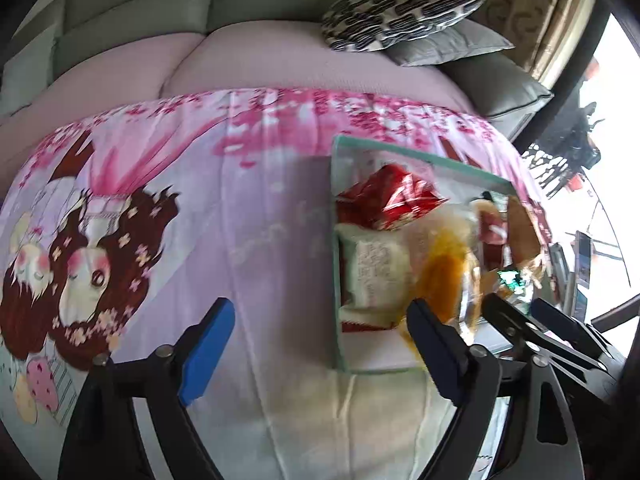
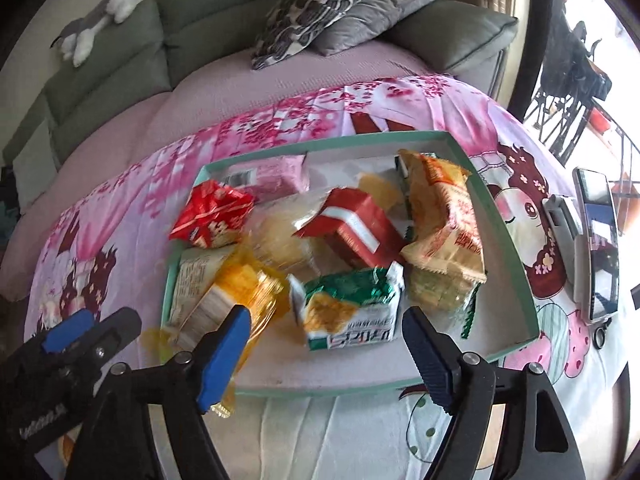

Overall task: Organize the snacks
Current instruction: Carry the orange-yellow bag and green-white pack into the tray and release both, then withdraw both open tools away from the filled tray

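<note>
A shallow teal-rimmed tray [image 2: 516,240] on the pink cloth holds several snack packs: a red pack [image 2: 212,220], a red-and-white box [image 2: 356,228], a green-and-white pack [image 2: 352,308], an orange-tan pack [image 2: 444,224] and a pink pack [image 2: 272,176]. A yellow clear-wrapped pack [image 2: 244,296] lies blurred over the tray's near left rim. My right gripper [image 2: 324,344] is open and empty above the tray's near edge. My left gripper [image 1: 320,340] is open and empty, left of the tray [image 1: 334,240]; the yellow pack [image 1: 444,276] is by its right finger.
A phone on a stand [image 2: 598,240] stands right of the tray. A grey sofa with a patterned pillow [image 2: 316,4] and a plush toy [image 2: 100,12] lies behind. The pink printed cloth [image 1: 180,200] spreads left of the tray.
</note>
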The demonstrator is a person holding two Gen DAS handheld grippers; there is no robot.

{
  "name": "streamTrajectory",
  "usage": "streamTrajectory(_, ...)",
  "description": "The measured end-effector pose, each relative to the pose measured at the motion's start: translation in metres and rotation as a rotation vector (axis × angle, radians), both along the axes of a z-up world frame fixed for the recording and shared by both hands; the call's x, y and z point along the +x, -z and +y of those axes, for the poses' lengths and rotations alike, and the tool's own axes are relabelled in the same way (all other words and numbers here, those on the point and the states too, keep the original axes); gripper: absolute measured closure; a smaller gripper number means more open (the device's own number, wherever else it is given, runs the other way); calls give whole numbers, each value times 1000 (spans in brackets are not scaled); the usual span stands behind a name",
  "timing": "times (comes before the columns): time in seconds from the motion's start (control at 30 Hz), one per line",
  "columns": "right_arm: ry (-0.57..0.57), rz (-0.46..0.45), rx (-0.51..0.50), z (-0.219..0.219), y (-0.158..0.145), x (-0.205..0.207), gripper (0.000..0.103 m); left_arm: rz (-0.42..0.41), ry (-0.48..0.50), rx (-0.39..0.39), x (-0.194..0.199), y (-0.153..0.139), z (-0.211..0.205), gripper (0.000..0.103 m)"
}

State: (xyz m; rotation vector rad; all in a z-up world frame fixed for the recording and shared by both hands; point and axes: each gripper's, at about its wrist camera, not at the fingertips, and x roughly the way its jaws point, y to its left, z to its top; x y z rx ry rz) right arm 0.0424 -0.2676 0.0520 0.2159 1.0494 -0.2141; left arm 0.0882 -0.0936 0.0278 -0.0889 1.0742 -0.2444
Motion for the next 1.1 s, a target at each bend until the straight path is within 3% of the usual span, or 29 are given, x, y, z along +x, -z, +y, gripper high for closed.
streamTrajectory(0.07, -7, -7, -4, 3, 0, -4, 17, -1, -19, 12, -2, 1, 5, 12)
streamTrajectory(0.13, -10, -16, -6, 6, 0, -9, 5, -3, -37, 33, -4, 1, 10, 11)
streamTrajectory(0.27, -16, -31, -8, 9, -2, -15, 1, -12, -63, 60, -10, 2, 16, 10)
streamTrajectory(0.8, -21, -47, -3, 8, -1, -29, 0, -6, -129, 197, -28, 9, 24, 10)
streamTrajectory(1.1, -23, -65, -5, 7, -7, -32, 0, -27, -117, 208, -30, 5, 22, 10)
